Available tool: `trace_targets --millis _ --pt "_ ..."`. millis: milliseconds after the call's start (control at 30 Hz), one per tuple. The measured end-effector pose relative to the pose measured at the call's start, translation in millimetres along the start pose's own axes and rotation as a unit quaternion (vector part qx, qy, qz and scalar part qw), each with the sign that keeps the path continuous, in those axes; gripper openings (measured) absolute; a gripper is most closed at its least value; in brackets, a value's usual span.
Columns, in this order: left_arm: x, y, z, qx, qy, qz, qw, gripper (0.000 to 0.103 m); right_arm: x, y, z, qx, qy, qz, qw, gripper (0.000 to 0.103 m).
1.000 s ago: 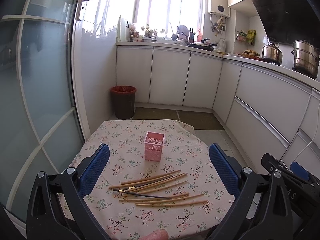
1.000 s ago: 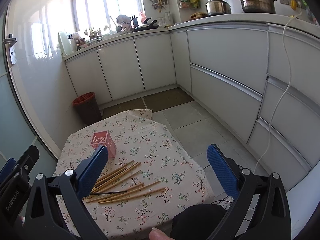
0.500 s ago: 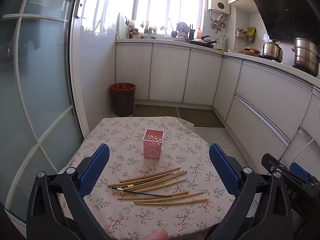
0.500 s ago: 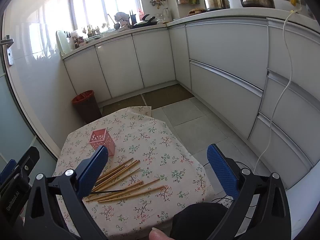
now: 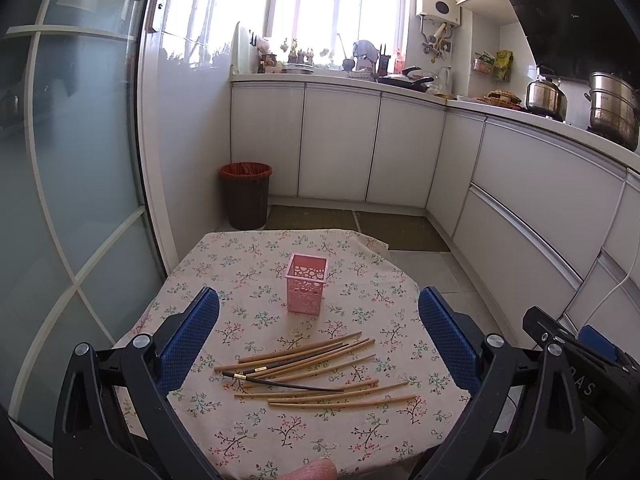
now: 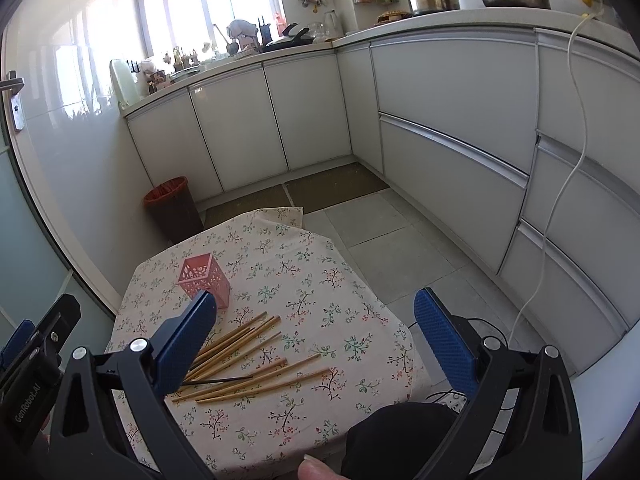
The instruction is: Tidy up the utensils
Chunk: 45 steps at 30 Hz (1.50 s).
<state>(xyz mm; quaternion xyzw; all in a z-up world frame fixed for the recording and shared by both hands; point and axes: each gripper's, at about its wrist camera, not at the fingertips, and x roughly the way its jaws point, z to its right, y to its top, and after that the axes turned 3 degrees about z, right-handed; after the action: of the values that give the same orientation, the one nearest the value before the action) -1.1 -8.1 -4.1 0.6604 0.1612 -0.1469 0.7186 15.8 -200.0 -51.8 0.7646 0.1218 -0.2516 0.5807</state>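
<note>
Both grippers hang above the near edge of the desk (image 5: 248,432), fingers pointing forward and slightly down, holding nothing. The left gripper (image 5: 318,336) has its blue-padded fingers (image 5: 188,340) spread wide, framing the whole scatter of chopsticks. The right gripper (image 6: 316,338) is likewise wide apart; its left finger hides the near ends of several sticks, and its body shows at the right edge of the left wrist view. A fingertip (image 6: 316,470) shows at the bottom of the right wrist view.

The bamboo chopsticks (image 5: 320,372) lie loose on the floral tablecloth, mostly side by side and fanned a little, some crossing. One dark chopstick (image 5: 288,383) with a gold band lies across them. Just beyond them a pink perforated holder (image 5: 306,288) stands upright, with nothing visible inside it, apart from the sticks.

On the left gripper's side, seen from the right wrist camera, white lettering reads "GenRobot.AI" (image 6: 27,402). On the right gripper's body only the letters "AS" are legible in the left wrist view.
</note>
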Motion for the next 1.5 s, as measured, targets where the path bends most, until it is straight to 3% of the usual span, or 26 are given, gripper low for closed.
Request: trace_targets --millis 1033,1100,1200,1300,1500 --pt "11 -4 -4 -0.005 0.000 -0.025 0.9997 0.096 8 -4 0 -0.003 -0.004 -0.013 1.000 0.096" --pt "20 -4 -5 -0.005 -0.001 -0.049 0.9988 0.096 13 -5 1 0.000 -0.004 -0.023 1.000 0.096" --pt "46 -6 -5 0.013 -0.004 -0.116 0.9932 0.096 24 -7 8 0.015 0.000 -0.049 0.999 0.096" --pt "80 -11 -3 0.033 -0.022 -0.194 0.9803 0.096 37 -13 19 0.034 0.002 -0.074 0.997 0.096" --pt "148 -37 1 0.052 -0.058 -0.306 0.9487 0.096 83 -33 45 0.079 0.011 -0.153 0.985 0.096"
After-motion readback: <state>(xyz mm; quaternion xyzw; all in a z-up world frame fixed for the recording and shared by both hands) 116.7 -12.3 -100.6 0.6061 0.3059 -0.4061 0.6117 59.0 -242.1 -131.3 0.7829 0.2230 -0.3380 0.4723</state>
